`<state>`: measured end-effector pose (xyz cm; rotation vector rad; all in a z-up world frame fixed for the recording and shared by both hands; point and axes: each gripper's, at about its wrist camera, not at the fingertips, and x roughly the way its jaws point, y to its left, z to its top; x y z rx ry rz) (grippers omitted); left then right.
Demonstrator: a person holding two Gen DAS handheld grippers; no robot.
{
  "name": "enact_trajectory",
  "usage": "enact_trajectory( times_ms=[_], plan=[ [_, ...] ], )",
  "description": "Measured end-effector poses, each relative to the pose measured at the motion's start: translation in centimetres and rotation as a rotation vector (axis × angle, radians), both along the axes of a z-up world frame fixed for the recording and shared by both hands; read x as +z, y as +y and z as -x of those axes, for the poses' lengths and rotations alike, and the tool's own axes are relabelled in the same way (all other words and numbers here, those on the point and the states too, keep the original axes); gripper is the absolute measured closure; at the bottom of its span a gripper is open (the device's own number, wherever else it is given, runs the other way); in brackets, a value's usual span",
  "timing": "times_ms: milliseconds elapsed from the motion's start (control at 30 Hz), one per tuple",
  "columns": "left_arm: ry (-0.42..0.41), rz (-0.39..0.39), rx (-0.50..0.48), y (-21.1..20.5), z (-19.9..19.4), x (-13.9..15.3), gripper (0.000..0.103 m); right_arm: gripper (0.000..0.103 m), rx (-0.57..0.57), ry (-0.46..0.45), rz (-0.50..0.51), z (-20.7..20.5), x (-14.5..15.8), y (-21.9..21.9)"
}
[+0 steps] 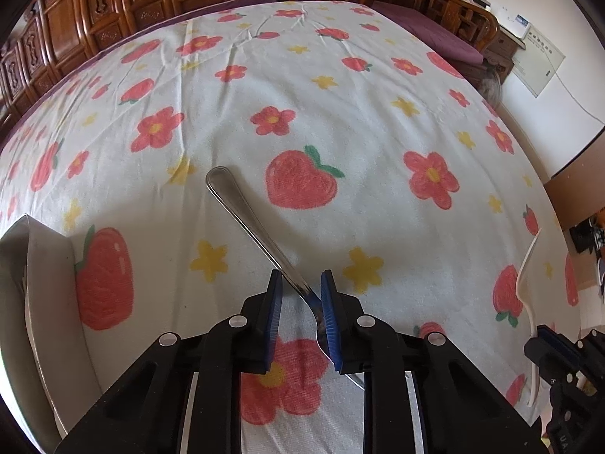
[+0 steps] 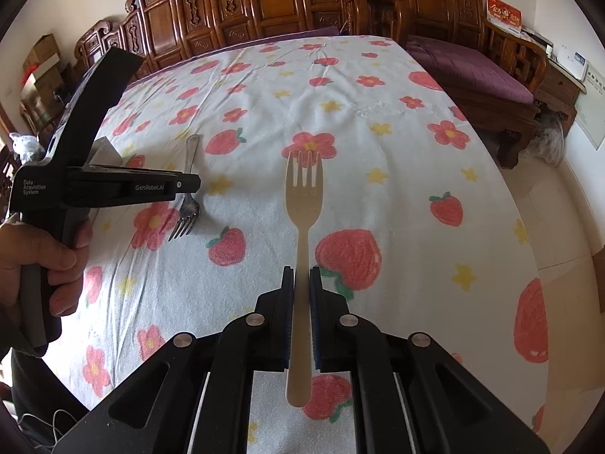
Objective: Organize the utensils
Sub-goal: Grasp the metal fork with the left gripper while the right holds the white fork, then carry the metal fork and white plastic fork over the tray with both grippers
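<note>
**Two forks, two grippers**

Your right gripper (image 2: 301,283) has its fingers clamped on a beige plastic fork (image 2: 303,204), tines up, above the strawberry-print cloth (image 2: 378,174). Left of that fork, your left gripper (image 1: 301,287), marked "GenRobot.AI" and "Data Acquisition System", stands narrowly parted around the metal fork (image 1: 242,212) lying on the cloth; whether both pads press it, you cannot tell.

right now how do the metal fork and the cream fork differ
The metal fork is shiny steel; the cream fork is matte and pale, probably plastic. The metal fork lies on the tablecloth, while the cream fork is lifted, clamped by its handle in the right gripper. The left gripper straddles the metal fork's neck, not visibly clamping it. Both have four tines.
</note>
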<state>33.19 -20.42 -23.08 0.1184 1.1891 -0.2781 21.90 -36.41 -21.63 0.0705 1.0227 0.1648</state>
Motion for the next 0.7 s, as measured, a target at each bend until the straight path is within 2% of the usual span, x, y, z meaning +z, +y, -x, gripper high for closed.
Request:
enact_trajectory(
  times_ms=[233, 400, 700],
  plan=[
    [-0.011, -0.005, 0.028, -0.3, 0.1, 0.0, 0.086, 0.094, -0.002, -0.002, -0.026, 0.0, 0.3, -0.2],
    [-0.005, 0.035, 0.036, -0.6, 0.1, 0.0, 0.097, 0.094, -0.007, 0.004, -0.035, -0.1, 0.3, -0.2],
    [-0.021, 0.041, -0.025, -2.1, 1.6, 1.2, 0.097, 0.093, -0.002, -0.004, -0.051, -0.1, 0.5, -0.1]
  ],
)
